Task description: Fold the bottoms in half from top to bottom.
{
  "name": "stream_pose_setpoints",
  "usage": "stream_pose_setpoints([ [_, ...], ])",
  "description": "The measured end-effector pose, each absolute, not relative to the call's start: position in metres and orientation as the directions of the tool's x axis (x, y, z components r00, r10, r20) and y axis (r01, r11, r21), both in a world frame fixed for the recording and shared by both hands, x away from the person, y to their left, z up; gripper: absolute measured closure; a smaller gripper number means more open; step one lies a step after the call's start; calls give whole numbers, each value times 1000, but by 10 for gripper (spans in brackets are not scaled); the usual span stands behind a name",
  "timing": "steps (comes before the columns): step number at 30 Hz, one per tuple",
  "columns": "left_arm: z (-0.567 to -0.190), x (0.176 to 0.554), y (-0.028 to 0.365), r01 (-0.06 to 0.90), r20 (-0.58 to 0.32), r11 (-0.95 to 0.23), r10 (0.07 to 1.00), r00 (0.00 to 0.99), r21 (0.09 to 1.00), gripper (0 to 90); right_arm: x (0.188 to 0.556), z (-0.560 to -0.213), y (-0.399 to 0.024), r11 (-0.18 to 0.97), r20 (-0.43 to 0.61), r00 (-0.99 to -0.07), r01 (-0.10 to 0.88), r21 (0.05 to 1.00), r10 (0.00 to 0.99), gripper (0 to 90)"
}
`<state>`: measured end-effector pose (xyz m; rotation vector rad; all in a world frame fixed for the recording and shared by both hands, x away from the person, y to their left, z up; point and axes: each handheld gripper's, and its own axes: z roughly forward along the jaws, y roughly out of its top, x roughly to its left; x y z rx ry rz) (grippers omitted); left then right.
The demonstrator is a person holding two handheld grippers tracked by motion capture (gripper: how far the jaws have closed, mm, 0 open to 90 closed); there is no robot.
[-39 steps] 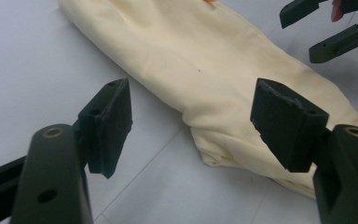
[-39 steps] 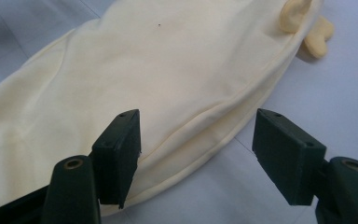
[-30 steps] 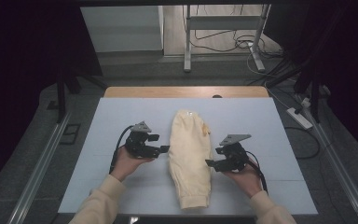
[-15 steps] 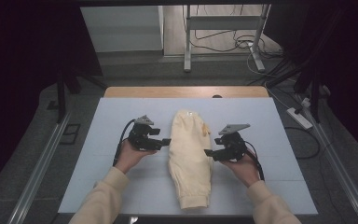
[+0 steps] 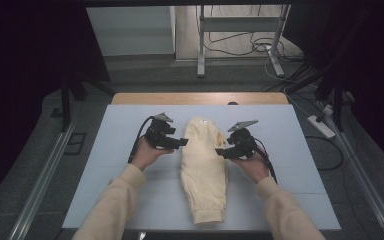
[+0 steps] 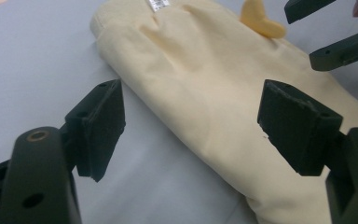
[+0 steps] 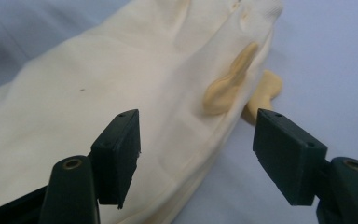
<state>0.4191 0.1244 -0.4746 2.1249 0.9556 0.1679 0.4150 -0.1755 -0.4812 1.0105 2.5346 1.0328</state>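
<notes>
Your left gripper [image 5: 182, 143] and right gripper [image 5: 221, 151], jaws spread and empty, the left's just opening, flank the folded cream garment [image 5: 203, 170] mid-mat [image 5: 105, 165]. Bare mat lies either side; orange drawstring [image 7: 226, 86] beside your right jaws.

Bare table [image 5: 105, 195] lies open on both sides of the folded cream garment [image 5: 203, 170] (the sole obstacle), which lies lengthwise down the middle between both grippers.

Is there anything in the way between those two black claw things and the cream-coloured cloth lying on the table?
Nothing visible: the left gripper and right gripper flank the folded garment, open.
</notes>
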Motion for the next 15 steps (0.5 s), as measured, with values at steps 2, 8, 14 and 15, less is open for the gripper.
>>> stream_pose_setpoints([
  [2, -477, 423, 124, 588, -196, -401, 685, 702, 703, 237, 420, -482, -175, 513, 56, -734, 525, 679, 677, 321],
  [8, -489, 436, 122, 607, -201, -398, 700, 686, 687, 241, 437, -484, -173, 496, 67, -718, 542, 678, 693, 321],
  [14, -499, 447, 119, 621, -215, -389, 704, 677, 681, 246, 450, -490, -167, 496, 62, -710, 549, 673, 701, 320],
  [15, -500, 449, 119, 621, -217, -390, 702, 678, 680, 247, 452, -490, -166, 493, 65, -709, 551, 673, 702, 320],
])
